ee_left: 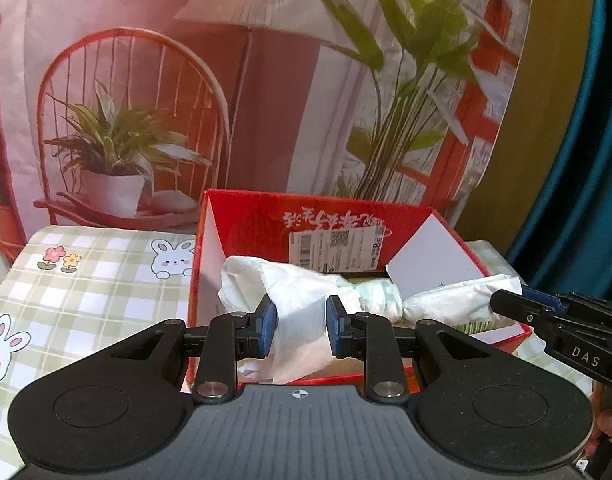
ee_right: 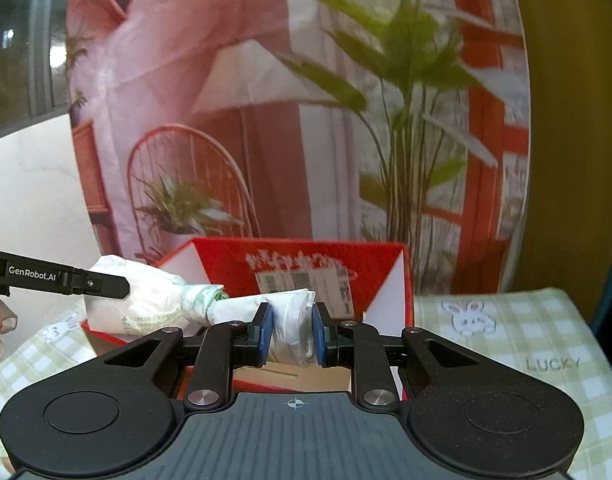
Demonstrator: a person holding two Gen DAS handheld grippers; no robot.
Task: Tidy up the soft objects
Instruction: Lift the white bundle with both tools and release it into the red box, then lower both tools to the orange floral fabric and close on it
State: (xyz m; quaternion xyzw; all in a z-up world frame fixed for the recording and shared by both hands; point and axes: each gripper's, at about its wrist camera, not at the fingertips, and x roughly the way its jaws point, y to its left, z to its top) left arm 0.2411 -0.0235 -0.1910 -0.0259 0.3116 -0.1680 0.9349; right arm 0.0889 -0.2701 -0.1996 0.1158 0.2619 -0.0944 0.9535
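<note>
So right now I've got both grippers on the same white plastic-wrapped bundle (ee_left: 302, 304), and it's hanging over the open red box (ee_left: 482, 264). My left gripper (ee_left: 298, 326) is clamped on the bundle's left end, blue pads (ee_left: 268, 330) pressed into the wrap. My right gripper (ee_right: 292, 334) is pinching the other end, pads squeezing the plastic there too. So neither one is free.

The thing that matters: the bundle's long axis runs side to side across the box mouth, left end to right end, with a twisted, narrower waist around the green-printed middle (ee_left: 376, 298). Each gripper sits at its own end, so neither is really "nearer". It's a shared carry.

Inside the box I can see a brownish cardboard floor and a white flap (ee_left: 432, 258) folded in on its right side; can't tell if anything else is in there, the bundle hides most of it. The box sits on the green checked bunny cloth (ee_left: 86, 280).

My guess is it goes down with both ends kept level so it drops in flat.
</note>
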